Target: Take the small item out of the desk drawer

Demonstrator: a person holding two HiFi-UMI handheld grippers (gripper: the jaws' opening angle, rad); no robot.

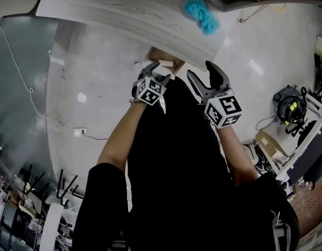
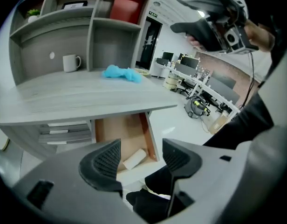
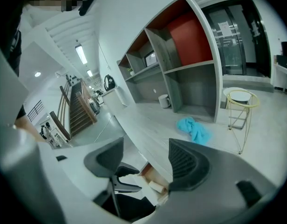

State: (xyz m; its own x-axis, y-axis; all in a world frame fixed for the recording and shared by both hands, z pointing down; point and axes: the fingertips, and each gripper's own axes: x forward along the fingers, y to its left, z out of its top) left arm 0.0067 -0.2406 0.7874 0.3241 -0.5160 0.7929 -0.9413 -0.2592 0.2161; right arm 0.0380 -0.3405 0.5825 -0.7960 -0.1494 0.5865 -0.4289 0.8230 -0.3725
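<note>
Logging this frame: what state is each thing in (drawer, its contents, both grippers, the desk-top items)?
drawer, pulled open.
small white roll, lying inside the drawer, not gripped.
left gripper, open, empty.
right gripper, open, empty.
blue cloth, crumpled on the desk top.
mug, upright on the desk top.

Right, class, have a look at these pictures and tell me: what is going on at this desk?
A person holds a two-jaw gripper in each hand in front of a grey desk. Its drawer is open, with a small white roll lying near the front. The left gripper points at the drawer, jaws apart and empty. The right gripper is held higher, also open and empty. A blue cloth and a white mug sit on the desktop.
</note>
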